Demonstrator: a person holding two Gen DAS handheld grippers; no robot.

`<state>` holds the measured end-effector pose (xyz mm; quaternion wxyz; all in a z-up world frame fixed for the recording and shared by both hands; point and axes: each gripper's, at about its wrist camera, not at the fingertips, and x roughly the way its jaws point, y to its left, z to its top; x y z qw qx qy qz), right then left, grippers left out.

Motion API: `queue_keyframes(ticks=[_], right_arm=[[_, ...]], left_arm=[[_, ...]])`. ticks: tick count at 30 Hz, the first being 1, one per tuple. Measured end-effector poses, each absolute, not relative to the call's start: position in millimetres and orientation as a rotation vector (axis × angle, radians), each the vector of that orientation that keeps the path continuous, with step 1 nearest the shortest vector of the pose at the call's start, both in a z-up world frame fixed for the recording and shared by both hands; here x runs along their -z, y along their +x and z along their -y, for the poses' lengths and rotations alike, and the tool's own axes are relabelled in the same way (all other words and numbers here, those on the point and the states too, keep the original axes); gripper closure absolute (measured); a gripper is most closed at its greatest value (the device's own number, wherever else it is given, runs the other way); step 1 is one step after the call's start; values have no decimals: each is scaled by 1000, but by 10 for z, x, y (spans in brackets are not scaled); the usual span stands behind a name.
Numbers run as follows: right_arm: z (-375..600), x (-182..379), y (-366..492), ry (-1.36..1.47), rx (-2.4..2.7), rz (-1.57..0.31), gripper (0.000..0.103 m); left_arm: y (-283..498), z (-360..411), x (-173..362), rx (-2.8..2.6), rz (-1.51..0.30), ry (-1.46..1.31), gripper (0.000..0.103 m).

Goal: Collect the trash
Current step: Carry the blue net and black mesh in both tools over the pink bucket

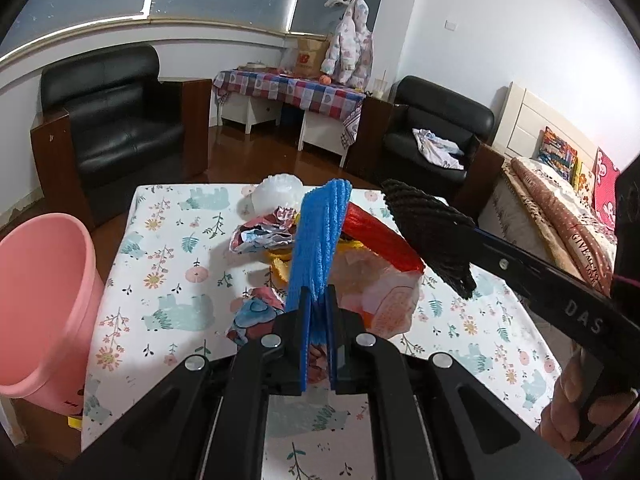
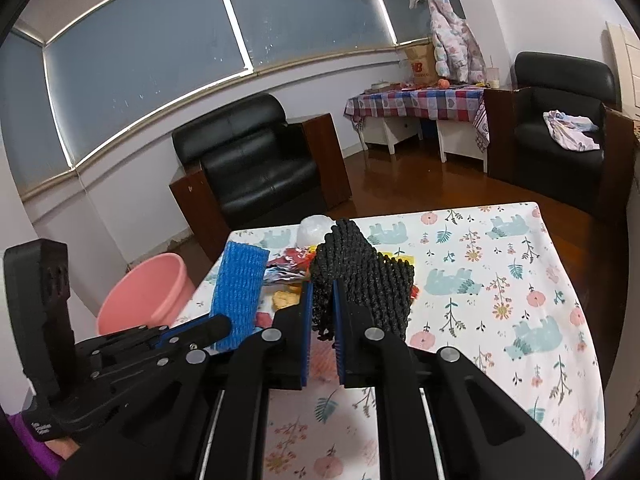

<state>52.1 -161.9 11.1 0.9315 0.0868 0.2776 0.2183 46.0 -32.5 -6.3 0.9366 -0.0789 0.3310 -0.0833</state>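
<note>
Pinching a blue foam net sleeve [image 1: 318, 240] by its lower end, the left gripper [image 1: 318, 312] has its jaws pressed nearly together on the mesh, and the sleeve stands up from them, leaning toward one o'clock. The right gripper [image 2: 323, 312] likewise has its jaws clamped on a black foam net sleeve [image 2: 364, 276], which rises between the pads and spills over toward three o'clock; in the left wrist view that black sleeve [image 1: 430, 232] hangs at three o'clock of the blue one, apart from it.

Below and behind both sleeves the remaining litter sits on the table with the floral cloth [image 1: 168, 264]: a red net sleeve [image 1: 380, 240] just behind the blue one, a crumpled printed wrapper [image 1: 264, 234] at ten o'clock of the left gripper, a translucent orange-tinted plastic bag [image 1: 380, 292] at two o'clock, another crumpled wrapper [image 1: 256, 312] at nine o'clock just beside the jaws, and a white foam piece [image 1: 280, 192] at the far edge near twelve o'clock.

At nine o'clock, off the table's left edge, stands a pink bin [image 1: 44, 300], open-mouthed. A hand [image 1: 576, 400] grips the right gripper's handle at four o'clock.
</note>
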Motion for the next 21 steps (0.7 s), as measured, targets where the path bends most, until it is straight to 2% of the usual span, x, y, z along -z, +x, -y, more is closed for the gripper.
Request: queue_keyframes(ticks=[21], right_arm=[[1621, -407, 111, 217, -531, -476, 93]], left_arm=[[107, 148, -259, 78, -615, -163, 97]])
